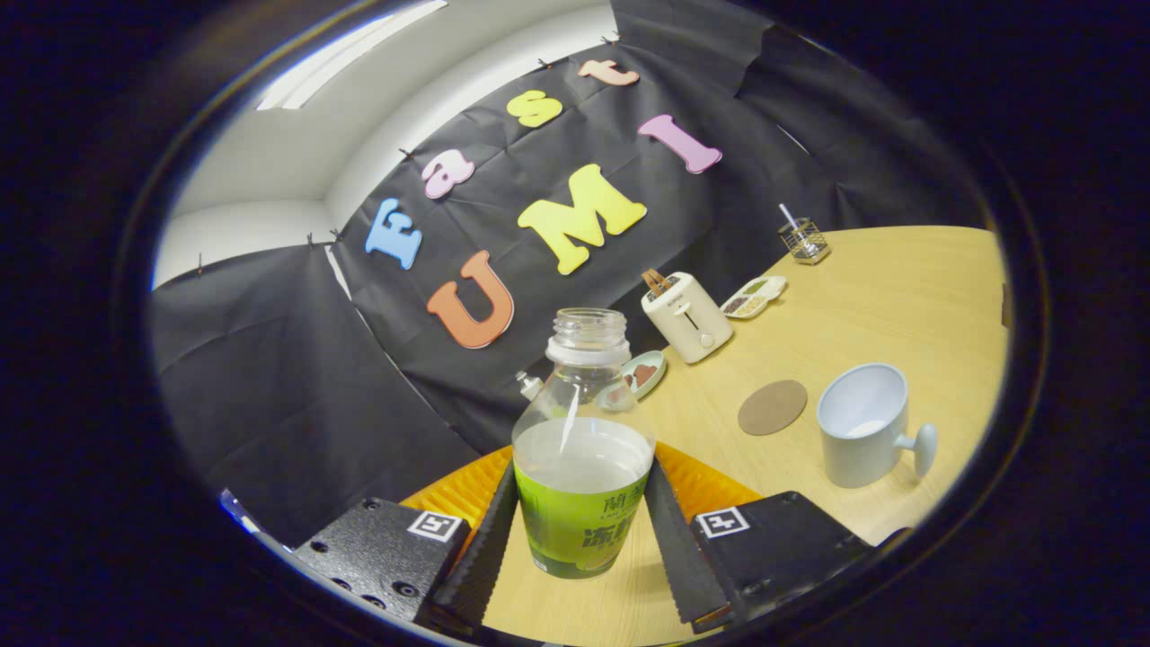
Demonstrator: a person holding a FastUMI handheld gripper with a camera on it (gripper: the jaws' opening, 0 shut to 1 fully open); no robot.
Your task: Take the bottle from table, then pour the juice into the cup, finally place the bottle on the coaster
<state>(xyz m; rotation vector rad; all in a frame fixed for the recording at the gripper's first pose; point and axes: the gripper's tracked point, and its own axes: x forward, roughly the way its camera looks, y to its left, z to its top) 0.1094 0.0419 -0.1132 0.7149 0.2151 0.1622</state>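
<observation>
The tongs (582, 526) are pinching the bottle (582, 449), with one finger pressing against each side of its green-labelled lower body. The bottle is standing uncapped between the fingers, its open neck pointing up, and a pale liquid is filling it to roughly the top of the label. Whether its base is resting on the worktop (889, 296) or hanging just above it is hard to tell. Beyond the fingers and off to one side, the round brown coaster (773, 406) is lying flat on the wooden surface, and the pale blue cup (864, 424) is sitting just beside it, apart from it, with its handle turned toward the camera and its mouth open upward. Farther back along the worktop, a cream toaster (687, 316) is standing near the black cloth wall, with a small dish (643, 373) holding something brownish just in front of it, partly hidden behind the bottle's neck. A divided tray (755, 296) of small items is lying past the toaster, and a clear holder (804, 241) with a stick in it is standing still farther back.
</observation>
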